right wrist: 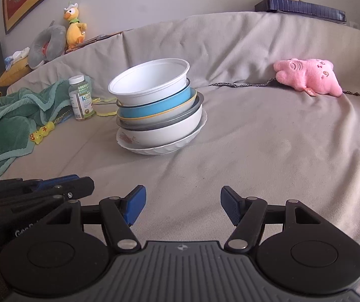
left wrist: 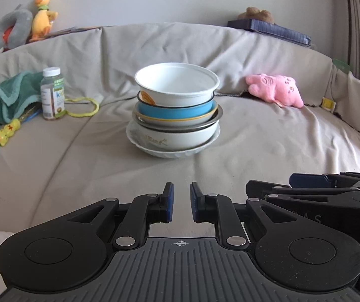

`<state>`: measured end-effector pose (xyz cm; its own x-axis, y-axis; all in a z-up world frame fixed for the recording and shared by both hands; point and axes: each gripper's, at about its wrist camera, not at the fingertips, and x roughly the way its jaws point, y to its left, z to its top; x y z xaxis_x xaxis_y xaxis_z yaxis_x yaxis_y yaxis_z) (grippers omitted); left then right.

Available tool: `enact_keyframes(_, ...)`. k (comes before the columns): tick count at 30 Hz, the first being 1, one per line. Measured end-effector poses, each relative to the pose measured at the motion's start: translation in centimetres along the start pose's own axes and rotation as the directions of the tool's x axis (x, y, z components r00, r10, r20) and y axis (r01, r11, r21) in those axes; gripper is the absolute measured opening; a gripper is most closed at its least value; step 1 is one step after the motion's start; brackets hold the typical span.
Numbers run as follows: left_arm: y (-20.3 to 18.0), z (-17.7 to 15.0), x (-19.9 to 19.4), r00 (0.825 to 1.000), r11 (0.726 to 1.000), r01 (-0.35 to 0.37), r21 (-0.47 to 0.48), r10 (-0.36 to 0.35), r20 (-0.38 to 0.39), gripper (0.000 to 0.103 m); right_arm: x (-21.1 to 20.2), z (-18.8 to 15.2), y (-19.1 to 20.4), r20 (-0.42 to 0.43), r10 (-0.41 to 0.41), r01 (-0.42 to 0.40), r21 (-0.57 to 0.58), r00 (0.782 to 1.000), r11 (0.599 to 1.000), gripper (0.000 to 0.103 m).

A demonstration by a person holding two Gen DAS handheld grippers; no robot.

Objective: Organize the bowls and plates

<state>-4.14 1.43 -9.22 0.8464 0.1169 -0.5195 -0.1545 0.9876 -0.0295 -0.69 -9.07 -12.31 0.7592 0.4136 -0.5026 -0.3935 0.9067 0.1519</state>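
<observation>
Ahead, bottle (left wrist: 52,93) and pink plush (left wrist: 275,89) flank the stack (left wrist: 176,110); left gripper (left wrist: 181,202) closed, right gripper (right wrist: 183,206) parted, both empty.

Right tongs (right wrist: 183,207) open and empty above the sofa (right wrist: 268,138). Bowl stack (right wrist: 159,115) ahead, well apart. Left tongs (right wrist: 54,183) at lower left. Bottle (right wrist: 81,98) left of stack; pink plush (right wrist: 308,76) right.

Soft, even daylight, sharp focus, faint shadows, fisheye-bowed edges.

Home living room (sofa (left wrist: 230,58), plush toys (left wrist: 274,89))
</observation>
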Motion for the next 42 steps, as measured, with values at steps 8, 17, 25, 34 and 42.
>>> enact_keyframes(8,0.14,-0.13,0.13,1.000,1.000,-0.001,-0.013,0.001,-0.018,0.017,-0.20,-0.09,-0.14,0.008,-0.008,0.008,0.009,1.000,1.000,0.067)
enact_keyframes(17,0.12,-0.04,0.21,1.000,1.000,-0.001,-0.012,0.001,-0.022,0.017,-0.03,-0.13,-0.16,-0.002,-0.008,0.008,0.010,1.000,1.000,0.067)
enact_keyframes(25,0.17,-0.03,0.22,1.000,1.000,0.001,-0.011,-0.001,-0.022,0.017,0.08,-0.08,-0.30,-0.007,-0.006,0.006,0.014,1.000,1.000,0.067)
enact_keyframes(34,0.07,-0.02,0.15,1.000,1.000,0.001,-0.014,-0.002,-0.024,0.017,0.19,-0.13,-0.43,-0.016,-0.003,0.003,0.016,1.000,1.000,0.067)
enact_keyframes(42,0.00,-0.02,0.13,1.000,1.000,0.003,-0.013,-0.003,-0.023,0.017,0.19,-0.15,-0.48,-0.017,-0.002,0.002,0.016,1.000,1.000,0.067)
